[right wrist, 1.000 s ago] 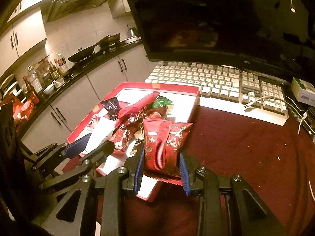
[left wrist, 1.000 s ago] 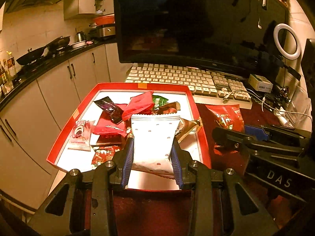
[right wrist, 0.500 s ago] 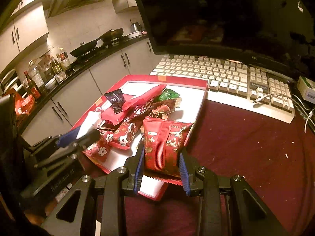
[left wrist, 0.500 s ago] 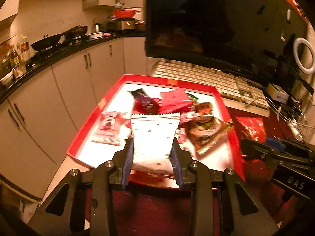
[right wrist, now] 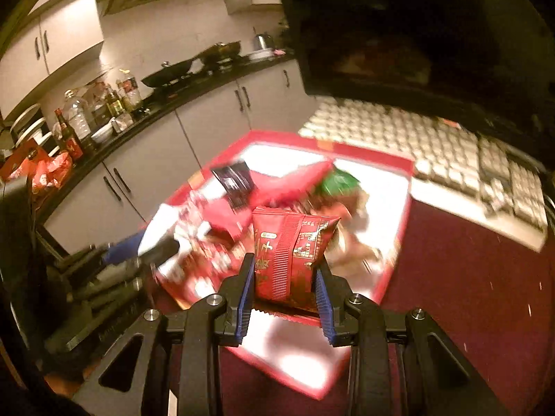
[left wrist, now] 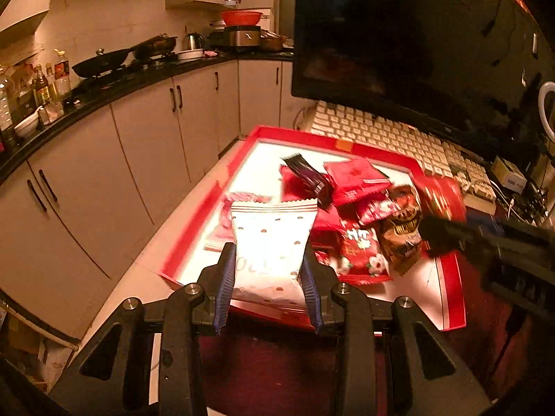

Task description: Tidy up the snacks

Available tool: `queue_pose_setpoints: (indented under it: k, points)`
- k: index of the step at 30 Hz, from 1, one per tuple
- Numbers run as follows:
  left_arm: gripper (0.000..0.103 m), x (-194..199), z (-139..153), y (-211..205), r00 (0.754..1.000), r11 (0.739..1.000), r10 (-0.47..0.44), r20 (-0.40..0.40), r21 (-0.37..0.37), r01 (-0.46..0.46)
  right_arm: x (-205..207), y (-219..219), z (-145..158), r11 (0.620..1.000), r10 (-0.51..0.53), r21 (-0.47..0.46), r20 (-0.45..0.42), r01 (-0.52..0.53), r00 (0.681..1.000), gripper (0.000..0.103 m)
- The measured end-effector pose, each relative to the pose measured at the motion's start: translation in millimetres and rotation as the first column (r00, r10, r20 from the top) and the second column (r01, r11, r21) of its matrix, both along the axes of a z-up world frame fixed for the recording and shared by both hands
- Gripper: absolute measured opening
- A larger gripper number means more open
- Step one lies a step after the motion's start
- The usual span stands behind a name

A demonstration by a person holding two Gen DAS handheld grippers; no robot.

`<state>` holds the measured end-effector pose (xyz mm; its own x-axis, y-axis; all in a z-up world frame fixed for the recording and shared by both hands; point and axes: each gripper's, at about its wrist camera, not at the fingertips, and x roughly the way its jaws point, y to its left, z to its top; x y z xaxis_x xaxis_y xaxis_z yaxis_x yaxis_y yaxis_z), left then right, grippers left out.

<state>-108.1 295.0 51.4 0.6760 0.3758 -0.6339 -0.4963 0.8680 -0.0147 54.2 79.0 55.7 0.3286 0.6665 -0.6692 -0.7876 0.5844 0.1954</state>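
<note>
I'm in a home kitchen: pale cabinets (left wrist: pixel 145 159) under a dark counter (left wrist: pixel 114 83), pans (left wrist: pixel 100 62), oil bottles (right wrist: pixel 74 121), a kettle (left wrist: pixel 193 40), plus a keyboard (left wrist: pixel 399 138) by my table

In the right wrist view the red tray (right wrist: pixel 399 242), its heaped snack packets (right wrist: pixel 215 239) and the keyboard (right wrist: pixel 433 145) are motion-blurred. The white spotted packet (left wrist: pixel 274 242) hides the packets behind it; its print is unreadable.

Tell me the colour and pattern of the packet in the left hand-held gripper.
White packet with small dark dots, clearest in the left wrist view.
</note>
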Motion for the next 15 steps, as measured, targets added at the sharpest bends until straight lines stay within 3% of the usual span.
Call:
queue_pose_setpoints:
  k: [7,15]
  points:
    - [0.034,-43,40,7,0.997,0.996,0.058,0.053,0.072,-0.061,20,40,41,0.992,0.054,0.109,0.079,-0.063,0.995,0.033]
    - [0.034,-116,66,5,0.972,0.962,0.223,0.069,0.147,-0.231,36,59,52,0.986,0.015,0.167,0.022,-0.019,1.0,0.033]
